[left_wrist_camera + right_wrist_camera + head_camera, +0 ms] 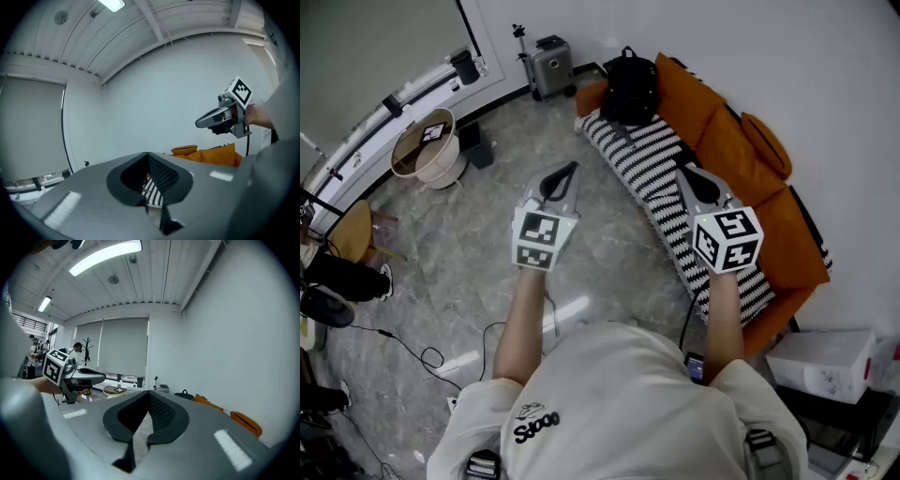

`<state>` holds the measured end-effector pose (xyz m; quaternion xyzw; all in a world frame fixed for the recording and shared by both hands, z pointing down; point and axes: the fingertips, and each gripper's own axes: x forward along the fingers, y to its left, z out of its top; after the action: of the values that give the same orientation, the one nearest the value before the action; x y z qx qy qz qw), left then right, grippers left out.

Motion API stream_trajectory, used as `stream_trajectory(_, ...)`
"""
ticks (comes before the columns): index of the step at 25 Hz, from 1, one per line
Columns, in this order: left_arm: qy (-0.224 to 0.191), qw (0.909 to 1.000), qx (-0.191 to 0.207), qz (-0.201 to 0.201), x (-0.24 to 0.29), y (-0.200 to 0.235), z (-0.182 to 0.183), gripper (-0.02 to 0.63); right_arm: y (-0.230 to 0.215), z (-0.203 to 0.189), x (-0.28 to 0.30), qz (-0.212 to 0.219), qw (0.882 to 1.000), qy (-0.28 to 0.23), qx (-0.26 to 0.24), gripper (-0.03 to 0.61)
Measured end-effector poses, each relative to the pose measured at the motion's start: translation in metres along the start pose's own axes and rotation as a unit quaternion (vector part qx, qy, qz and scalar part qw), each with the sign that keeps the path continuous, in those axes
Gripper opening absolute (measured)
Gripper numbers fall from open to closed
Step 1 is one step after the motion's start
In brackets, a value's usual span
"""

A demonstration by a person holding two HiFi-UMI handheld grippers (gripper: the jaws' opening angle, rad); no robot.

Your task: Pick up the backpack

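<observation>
The left gripper has its jaws pressed together on nothing, and so does the right gripper. The left hangs beside the sofa, above the floor; the right hangs over the sofa's striped seat. The black backpack sits at the sofa's far end, well apart from both.

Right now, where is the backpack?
Head view, top centre: the backpack sits on the striped sofa, far end, against an orange cushion, near the grey suitcase.
</observation>
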<state>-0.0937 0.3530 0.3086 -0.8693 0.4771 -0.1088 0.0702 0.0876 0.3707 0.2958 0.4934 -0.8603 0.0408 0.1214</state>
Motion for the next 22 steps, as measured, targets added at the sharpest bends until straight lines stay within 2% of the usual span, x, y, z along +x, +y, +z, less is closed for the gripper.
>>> stream_trajectory(12,0.019,0.9997,0.006,-0.011,0.021,-0.018,-0.003,0.011,-0.025,0.001,-0.003,0.006,1.000,-0.012,0.004,0.003)
stream_trajectory(15,0.030,0.9995,0.005,-0.001,0.025,-0.022,-0.004,0.011,-0.034,0.002,-0.006,0.014,1.000,-0.014,0.009,0.003)
stream_trajectory(22,0.027,0.9993,-0.001,0.024,0.044,-0.038,0.011,0.011,-0.057,0.001,-0.010,0.030,0.999,-0.021,0.006,0.003)
